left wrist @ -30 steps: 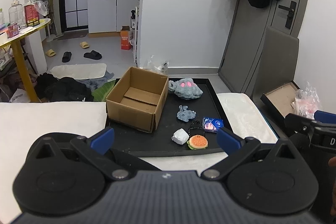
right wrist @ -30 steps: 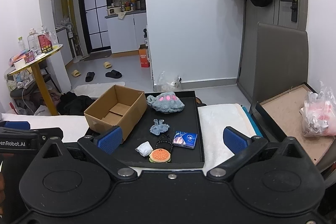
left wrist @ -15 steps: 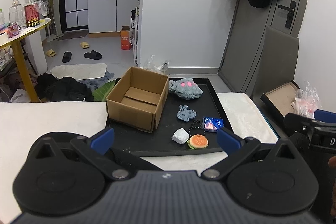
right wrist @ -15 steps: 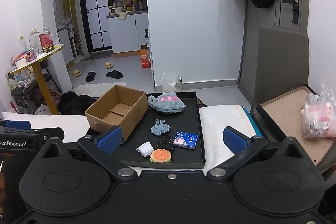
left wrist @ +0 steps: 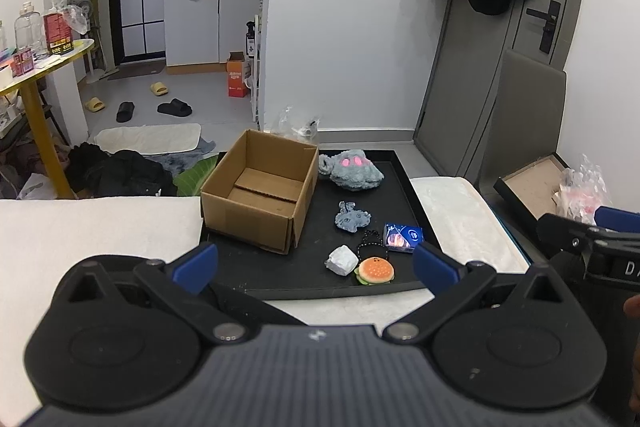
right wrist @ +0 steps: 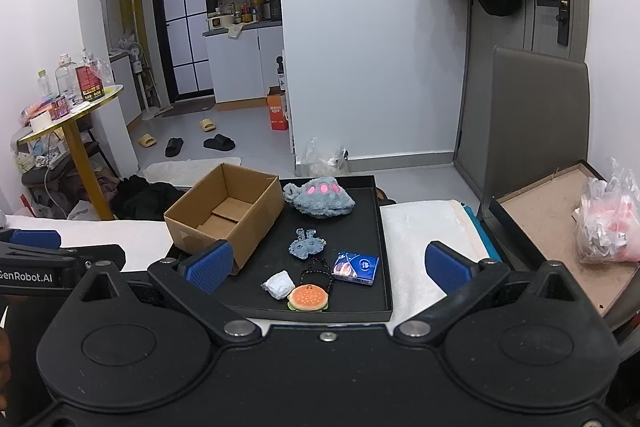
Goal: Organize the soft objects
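Observation:
A black tray (left wrist: pixel 410 183) (right wrist: pixel 382 227) holds an open, empty cardboard box (left wrist: pixel 260 191) (right wrist: pixel 224 215) at its left. Right of the box lie a grey plush with pink spots (left wrist: pixel 354 171) (right wrist: pixel 320 197), a small grey-blue plush (left wrist: pixel 352 217) (right wrist: pixel 306 245), a white soft lump (left wrist: pixel 341 259) (right wrist: pixel 279 284), a burger plush on a bead chain (left wrist: pixel 375 270) (right wrist: pixel 309 297) and a blue packet (left wrist: pixel 402 237) (right wrist: pixel 357 266). My left gripper (left wrist: pixel 316 263) is open and empty, short of the tray's near edge. My right gripper (right wrist: pixel 328 265) is open and empty, also short of the tray.
The tray rests on a white padded surface (left wrist: pixel 80 227). A brown-lined black frame (right wrist: pixel 560 203) with a plastic bag (right wrist: pixel 608 223) lies at the right. A grey panel (right wrist: pixel 536 115) leans on the door. A yellow table (left wrist: pixel 36 67) and floor clutter stand behind at the left.
Almost nothing: the right wrist view has drifted very slightly. Both grippers stay open and empty, and the objects on the tray have not moved.

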A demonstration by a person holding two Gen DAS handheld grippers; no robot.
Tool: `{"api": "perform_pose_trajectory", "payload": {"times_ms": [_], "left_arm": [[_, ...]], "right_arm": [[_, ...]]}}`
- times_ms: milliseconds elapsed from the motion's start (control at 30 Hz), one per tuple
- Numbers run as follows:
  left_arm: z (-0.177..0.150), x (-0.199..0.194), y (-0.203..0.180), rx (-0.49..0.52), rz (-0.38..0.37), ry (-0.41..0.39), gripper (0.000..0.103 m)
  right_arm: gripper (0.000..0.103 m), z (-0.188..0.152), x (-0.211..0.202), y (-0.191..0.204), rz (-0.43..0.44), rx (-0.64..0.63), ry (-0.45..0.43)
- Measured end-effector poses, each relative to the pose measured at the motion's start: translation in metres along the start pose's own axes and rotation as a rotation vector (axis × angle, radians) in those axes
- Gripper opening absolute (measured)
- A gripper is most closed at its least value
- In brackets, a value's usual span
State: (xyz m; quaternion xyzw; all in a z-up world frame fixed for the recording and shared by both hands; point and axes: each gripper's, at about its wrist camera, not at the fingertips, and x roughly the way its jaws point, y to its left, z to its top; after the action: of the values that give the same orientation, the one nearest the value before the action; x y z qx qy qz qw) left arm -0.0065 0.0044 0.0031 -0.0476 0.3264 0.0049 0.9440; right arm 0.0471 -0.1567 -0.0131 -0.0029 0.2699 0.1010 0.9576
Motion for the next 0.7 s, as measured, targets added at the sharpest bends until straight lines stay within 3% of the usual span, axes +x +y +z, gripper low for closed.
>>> {"api": "perform_pose_trajectory", "payload": {"times_ms": [700], "left_arm": [[0.0018, -0.0035, -0.0029, 0.012, 0.001, -0.011, 0.103]], "right_arm": [[0.103, 0.0001, -0.0025, -0.0005, -0.002, 0.009, -0.019]]}}
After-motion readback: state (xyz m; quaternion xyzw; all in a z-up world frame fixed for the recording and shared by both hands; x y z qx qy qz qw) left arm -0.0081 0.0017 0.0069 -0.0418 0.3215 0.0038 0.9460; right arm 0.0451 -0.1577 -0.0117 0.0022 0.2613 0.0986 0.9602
